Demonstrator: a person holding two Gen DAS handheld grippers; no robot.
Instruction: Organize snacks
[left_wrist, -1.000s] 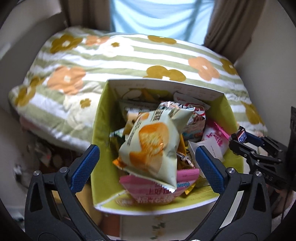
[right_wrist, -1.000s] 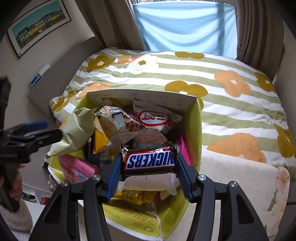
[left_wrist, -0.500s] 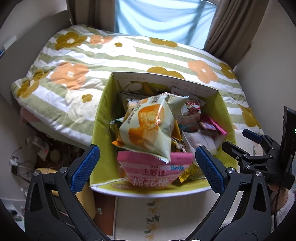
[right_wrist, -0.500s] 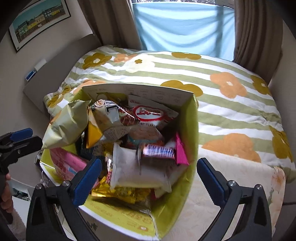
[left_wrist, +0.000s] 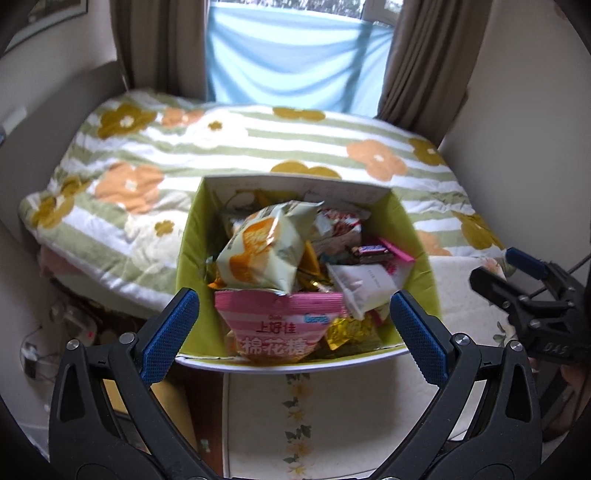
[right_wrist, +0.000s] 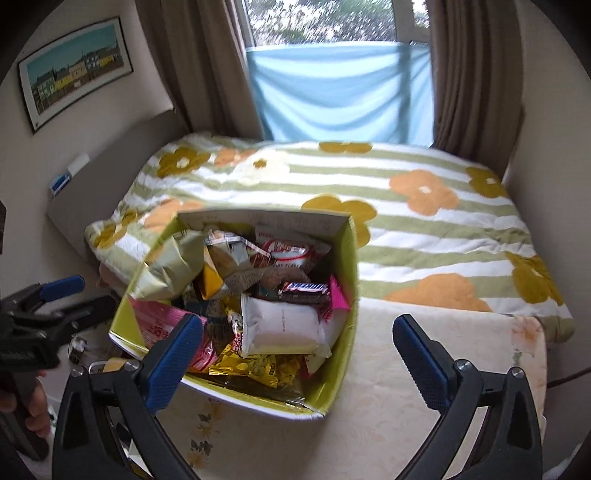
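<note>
A yellow-green box (left_wrist: 192, 240) (right_wrist: 349, 258) stands full of snack packets. On top lie a pale chip bag with an orange picture (left_wrist: 262, 251) (right_wrist: 173, 269), a pink marshmallow bag (left_wrist: 280, 325), a white packet (right_wrist: 284, 325) and a Snickers bar (left_wrist: 371, 251) (right_wrist: 304, 290). My left gripper (left_wrist: 293, 296) hangs open and empty above the box's near edge. My right gripper (right_wrist: 298, 319) is wide open with nothing in it, above the box's near right corner. Each gripper shows at the edge of the other's view: the right gripper (left_wrist: 502, 269) and the left gripper (right_wrist: 88, 295).
The box rests on a cream floral surface (right_wrist: 388, 406) beside a bed with a green-striped flower quilt (right_wrist: 424, 229). Behind are a window with blue cloth (right_wrist: 340, 92) and brown curtains. Cables and clutter (left_wrist: 74, 325) lie on the floor at the left.
The right gripper opened and let go of the Snickers bar, which now lies in the box. Both grippers have drawn back and up from the box.
</note>
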